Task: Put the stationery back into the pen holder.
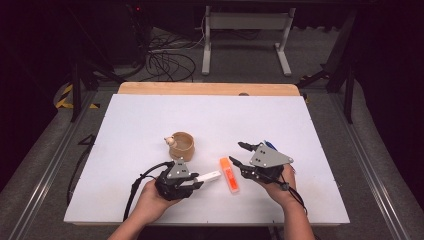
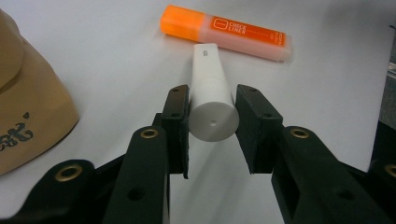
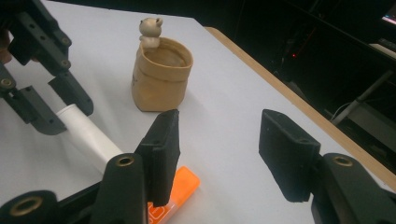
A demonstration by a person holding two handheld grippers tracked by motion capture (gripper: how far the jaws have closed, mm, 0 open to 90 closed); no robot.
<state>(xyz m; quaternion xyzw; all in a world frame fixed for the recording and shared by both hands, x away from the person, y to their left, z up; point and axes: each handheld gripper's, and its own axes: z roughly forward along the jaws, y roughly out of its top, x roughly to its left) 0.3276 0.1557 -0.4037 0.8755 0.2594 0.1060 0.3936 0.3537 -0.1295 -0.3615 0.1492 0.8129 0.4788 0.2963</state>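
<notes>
My left gripper (image 2: pixel 212 126) is shut on a white tube (image 2: pixel 212 100), which it holds by its capped end so that the tube points away over the white table (image 1: pixel 150 115). Just past the tube's far end, an orange highlighter (image 2: pixel 229 32) lies flat. In the high view the left gripper (image 1: pixel 197 181) is at the front left and the tube (image 1: pixel 208 176) sticks out to its right, towards the highlighter (image 1: pixel 229 174). My right gripper (image 1: pixel 240 154) hovers just right of the highlighter. In the right gripper view its jaws (image 3: pixel 219 154) stand open, nothing between them, and the highlighter (image 3: pixel 175 196) lies under one jaw.
A tan paper-like cup (image 1: pixel 181 145) with a small bear figure (image 3: pixel 150 29) on its rim stands upright behind the left gripper. The table's wooden far edge (image 1: pixel 210 89) runs across the back. Beyond it are cables and a desk frame on the floor.
</notes>
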